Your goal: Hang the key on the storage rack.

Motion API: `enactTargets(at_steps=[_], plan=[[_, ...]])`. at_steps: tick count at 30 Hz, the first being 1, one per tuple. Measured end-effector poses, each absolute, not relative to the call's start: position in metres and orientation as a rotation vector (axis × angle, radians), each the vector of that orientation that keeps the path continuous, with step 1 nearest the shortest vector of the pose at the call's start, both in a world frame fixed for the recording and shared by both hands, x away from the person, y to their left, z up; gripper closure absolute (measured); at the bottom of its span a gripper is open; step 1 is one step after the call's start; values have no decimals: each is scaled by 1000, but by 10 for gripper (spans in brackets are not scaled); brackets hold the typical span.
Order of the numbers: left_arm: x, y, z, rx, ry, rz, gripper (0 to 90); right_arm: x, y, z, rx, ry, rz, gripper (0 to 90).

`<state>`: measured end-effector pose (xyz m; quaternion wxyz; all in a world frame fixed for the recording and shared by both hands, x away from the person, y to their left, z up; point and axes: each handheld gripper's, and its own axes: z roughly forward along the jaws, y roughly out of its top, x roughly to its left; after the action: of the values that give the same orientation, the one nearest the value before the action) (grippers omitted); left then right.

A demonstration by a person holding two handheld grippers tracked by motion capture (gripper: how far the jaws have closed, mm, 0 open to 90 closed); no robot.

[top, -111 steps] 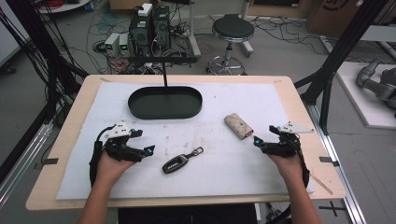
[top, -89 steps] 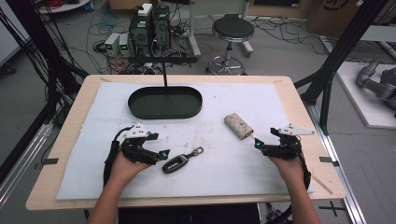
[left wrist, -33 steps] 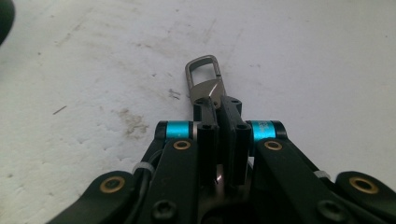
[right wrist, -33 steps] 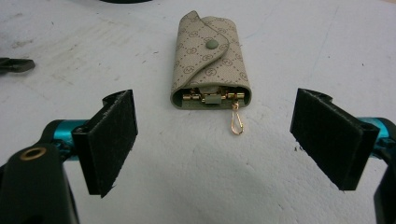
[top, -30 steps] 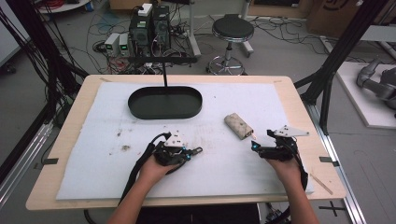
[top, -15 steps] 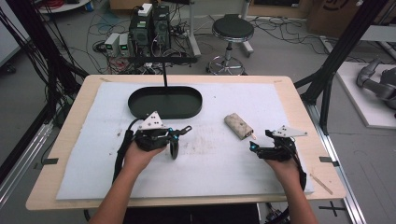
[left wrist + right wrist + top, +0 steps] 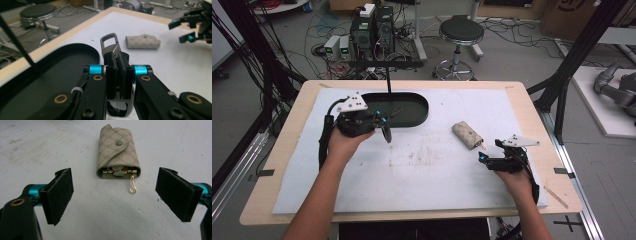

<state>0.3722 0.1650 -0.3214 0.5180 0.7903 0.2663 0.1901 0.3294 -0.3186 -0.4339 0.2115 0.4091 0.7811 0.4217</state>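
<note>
Black pads of the left gripper [image 7: 117, 75] hide most of the car key [image 7: 111, 46].

**Left tool clamped and raised, right tool open and low**

The left tool [image 7: 379, 121] sits at ten o'clock in the high view, its jaws pressed together and pointing toward three o'clock, the forearm running up from six. The right tool [image 7: 488, 152] sits at four o'clock, its jaws standing wide apart and aimed toward ten o'clock, hand behind it.
</note>
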Motion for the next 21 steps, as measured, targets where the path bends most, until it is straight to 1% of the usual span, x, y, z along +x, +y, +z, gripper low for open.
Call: enactTargets(at_steps=[9,21], plan=[[409,186,-305,1862,693,477,857,329,-318,-434,1130,2169,1167,152],[447,207,-287,1873,773,561,857,330,-317,-435,1134,2178,1159,152]])
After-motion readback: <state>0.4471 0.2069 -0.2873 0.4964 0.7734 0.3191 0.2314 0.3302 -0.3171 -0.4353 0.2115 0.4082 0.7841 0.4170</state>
